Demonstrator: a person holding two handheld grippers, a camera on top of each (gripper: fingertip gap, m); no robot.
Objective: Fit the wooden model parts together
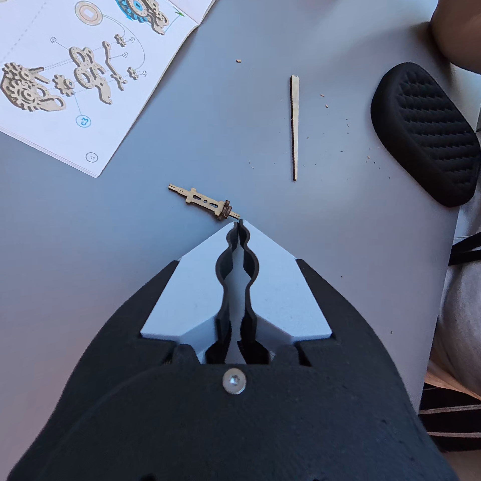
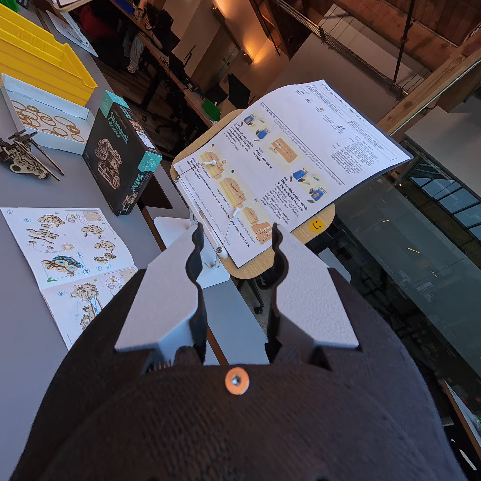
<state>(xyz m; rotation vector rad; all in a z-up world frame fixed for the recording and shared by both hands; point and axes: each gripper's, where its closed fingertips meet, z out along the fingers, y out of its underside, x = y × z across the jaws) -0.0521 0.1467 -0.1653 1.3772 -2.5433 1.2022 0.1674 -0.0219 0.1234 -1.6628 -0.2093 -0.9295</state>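
A small wooden axle piece (image 1: 204, 202) with a dark ring near one end lies flat on the grey table (image 1: 182, 145). My left gripper (image 1: 239, 221) is shut and empty, its tips just beside the axle's ringed end, above the table. A long thin wooden spike (image 1: 294, 127) lies farther off to the right. My right gripper (image 2: 236, 231) is open and empty, held in the air past the table edge, pointing at a stand with an instruction sheet. A partly built wooden model (image 2: 23, 158) sits on the table at the far left of the right wrist view.
An open assembly booklet (image 1: 65, 78) lies on the table and also shows in the right wrist view (image 2: 67, 250). A black textured pad (image 1: 424, 132) sits at the table's right edge. The kit box (image 2: 119, 156), a white tray of wooden rings (image 2: 46, 119) and yellow bins (image 2: 39, 57) stand behind. There is about 40 centimetres between the tips of the two grippers. The long thin wooden spike (image 1: 294, 127) sits 11 centimetres or so from the ends of my left fingers. My left gripper's tips are some 15 centimetres from the partly built wooden model (image 2: 23, 158).
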